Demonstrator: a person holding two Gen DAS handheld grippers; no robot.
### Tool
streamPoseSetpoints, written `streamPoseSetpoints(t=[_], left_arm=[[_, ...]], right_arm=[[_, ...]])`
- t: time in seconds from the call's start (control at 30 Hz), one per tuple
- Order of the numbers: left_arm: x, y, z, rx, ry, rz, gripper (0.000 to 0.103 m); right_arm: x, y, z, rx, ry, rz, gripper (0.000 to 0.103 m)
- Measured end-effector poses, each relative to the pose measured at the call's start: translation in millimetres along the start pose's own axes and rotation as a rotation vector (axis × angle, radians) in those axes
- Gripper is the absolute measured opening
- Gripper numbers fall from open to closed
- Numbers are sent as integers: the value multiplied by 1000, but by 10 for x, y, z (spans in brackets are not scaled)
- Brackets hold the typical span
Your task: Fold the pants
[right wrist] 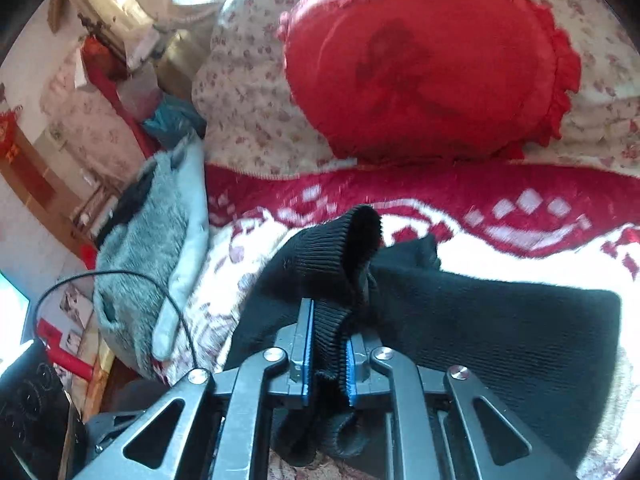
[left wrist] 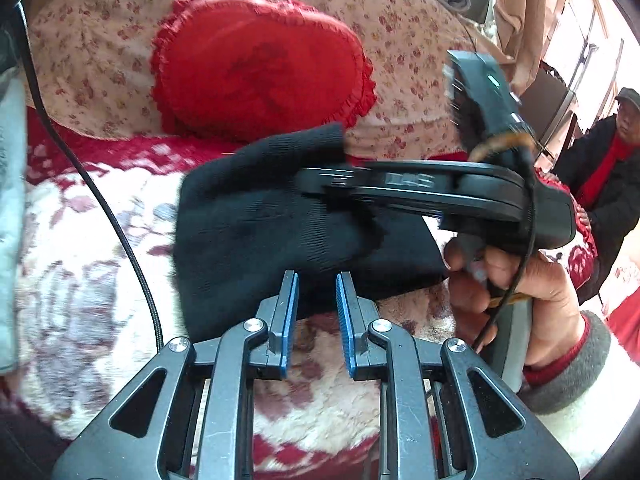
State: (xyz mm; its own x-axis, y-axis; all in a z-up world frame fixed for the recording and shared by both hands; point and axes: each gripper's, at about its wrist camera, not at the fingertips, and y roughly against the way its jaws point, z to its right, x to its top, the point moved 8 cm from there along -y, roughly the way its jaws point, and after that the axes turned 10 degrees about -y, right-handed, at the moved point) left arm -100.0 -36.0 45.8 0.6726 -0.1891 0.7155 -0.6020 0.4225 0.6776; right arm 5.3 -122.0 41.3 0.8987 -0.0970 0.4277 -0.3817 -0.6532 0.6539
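Right tongs pinching pants cuff | left tongs spread, seemingly just short of pants

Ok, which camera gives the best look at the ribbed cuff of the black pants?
The right wrist view. The cuff fills the centre there, its ribbing sharp, pinched between the right gripper's jaws. The left wrist view shows the pants mostly as a blurred dark mass, the cuff end partly hidden by the right gripper.

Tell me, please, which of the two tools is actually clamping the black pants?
The right tool is: ribbed black pants fabric is pinched between its blue pads. The left tool stands open with nothing between its pads.
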Motion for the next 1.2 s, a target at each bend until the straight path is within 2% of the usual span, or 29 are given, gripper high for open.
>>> streamPoseSetpoints(t=[0.13, 0.23, 0.37, 0.47, 0.57, 0.67, 0.73, 0.77, 0.83, 0.93, 1.07, 1.2], left_arm=[[159, 196, -201, 34, 10, 55, 17], [248, 106, -358, 76, 27, 54, 17], [222, -201, -362, 64, 46, -3, 17], [172, -415, -275, 64, 15, -46, 17], [175, -505, -212, 79, -22, -65, 17], [289, -443, -218, 83, -32, -44, 17], [404, -407, -220, 94, -44, -24, 17], [470, -418, -216, 102, -56, -14, 22], [552, -457, -206, 101, -63, -11, 26], [636, -618, -151, 99, -81, -30, 27], [622, -931, -158, 137, -110, -94, 27], [623, -1126, -229, 162, -110, -112, 39]], right_arm=[[130, 450, 99, -39, 16, 97, 10], [199, 739, 244, -91, 9, 144, 10], [127, 834, 674, -264, -25, 111, 10], [41, 843, 914, -300, -68, 93, 10], [-18, 743, 1019, -356, -26, 41, 12], [36, 875, 1003, -407, -8, 91, 16], [110, 1058, 985, -444, -13, 161, 16], [168, 1184, 941, -450, -11, 213, 16], [213, 1272, 867, -419, -8, 245, 16], [188, 1108, 711, -356, 36, 182, 14], [145, 752, 790, -444, 97, 129, 14], [202, 474, 1018, -454, 74, 92, 14]])
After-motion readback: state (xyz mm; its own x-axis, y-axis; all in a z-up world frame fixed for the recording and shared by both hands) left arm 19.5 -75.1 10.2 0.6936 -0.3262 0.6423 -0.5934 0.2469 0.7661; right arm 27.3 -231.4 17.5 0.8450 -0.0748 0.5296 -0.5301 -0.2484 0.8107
